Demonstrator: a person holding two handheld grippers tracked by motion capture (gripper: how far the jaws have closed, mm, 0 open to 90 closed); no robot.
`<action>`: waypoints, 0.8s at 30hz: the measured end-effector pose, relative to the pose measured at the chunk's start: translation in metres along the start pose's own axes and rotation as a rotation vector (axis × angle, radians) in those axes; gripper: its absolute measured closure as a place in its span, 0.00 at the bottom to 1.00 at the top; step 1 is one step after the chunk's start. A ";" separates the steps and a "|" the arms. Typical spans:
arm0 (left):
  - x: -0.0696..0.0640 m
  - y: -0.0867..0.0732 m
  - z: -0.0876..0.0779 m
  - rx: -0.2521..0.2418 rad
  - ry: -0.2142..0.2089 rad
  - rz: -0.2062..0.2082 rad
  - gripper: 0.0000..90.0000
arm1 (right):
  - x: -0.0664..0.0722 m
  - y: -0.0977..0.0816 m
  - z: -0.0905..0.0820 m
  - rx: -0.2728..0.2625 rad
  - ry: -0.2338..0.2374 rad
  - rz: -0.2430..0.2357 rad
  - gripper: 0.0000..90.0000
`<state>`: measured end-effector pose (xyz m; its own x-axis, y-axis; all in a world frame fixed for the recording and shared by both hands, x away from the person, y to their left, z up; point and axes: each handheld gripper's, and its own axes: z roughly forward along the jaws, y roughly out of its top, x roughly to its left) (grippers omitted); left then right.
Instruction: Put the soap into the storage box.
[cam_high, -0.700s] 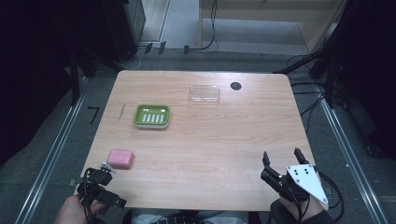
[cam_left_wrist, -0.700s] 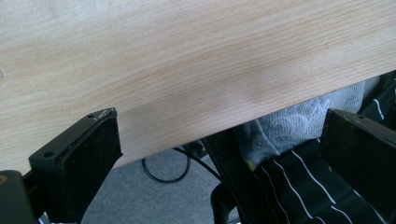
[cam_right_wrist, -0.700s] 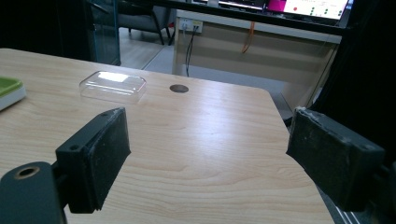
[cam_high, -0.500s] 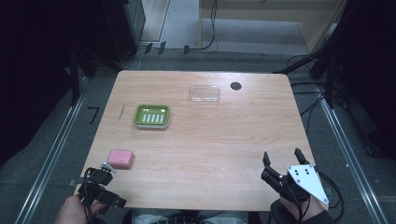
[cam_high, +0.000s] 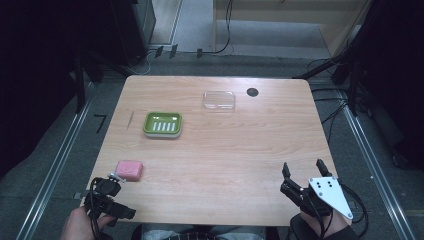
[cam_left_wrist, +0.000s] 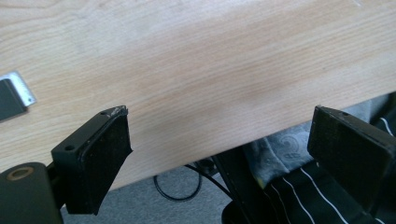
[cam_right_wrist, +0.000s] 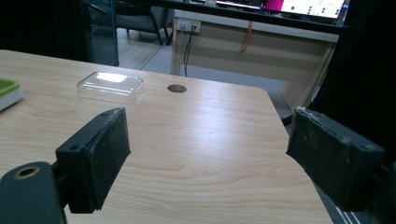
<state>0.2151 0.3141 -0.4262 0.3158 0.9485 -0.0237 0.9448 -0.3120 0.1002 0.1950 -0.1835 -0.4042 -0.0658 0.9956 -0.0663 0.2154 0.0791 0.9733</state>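
Note:
A pink soap bar (cam_high: 129, 170) lies near the table's front left corner. A green soap dish (cam_high: 162, 124) with white slots sits farther back, and a clear plastic lid (cam_high: 219, 100) rests behind it toward the centre. My left gripper (cam_high: 116, 199) is at the front left corner, just in front of the soap and apart from it. Its jaws stand open over the table's front edge (cam_left_wrist: 219, 116) with nothing between them. My right gripper (cam_high: 302, 169) hovers at the front right, open and empty (cam_right_wrist: 210, 116), facing the lid (cam_right_wrist: 110, 87) and the dish's edge (cam_right_wrist: 7, 91).
A dark round hole (cam_high: 252, 92) sits in the tabletop (cam_high: 240, 150) at the back right, beside the lid. Bare wood spans the middle. Metal rails and cables run on the floor on both sides. The person's striped clothing (cam_left_wrist: 299, 196) shows below the front edge.

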 end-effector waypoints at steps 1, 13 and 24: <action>0.001 0.001 0.000 -0.006 0.003 0.001 0.08 | 0.000 0.000 0.000 0.000 0.000 -0.001 0.14; 0.009 0.020 0.006 -0.037 0.001 -0.027 0.07 | -0.001 0.000 -0.001 0.002 -0.006 -0.003 0.14; 0.014 0.037 0.006 -0.090 0.009 -0.055 0.07 | -0.001 -0.001 -0.002 0.005 -0.007 0.001 0.14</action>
<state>0.2548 0.3160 -0.4293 0.2625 0.9647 -0.0226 0.9487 -0.2537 0.1884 0.1931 -0.1852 -0.4043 -0.0587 0.9960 -0.0671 0.2201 0.0785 0.9723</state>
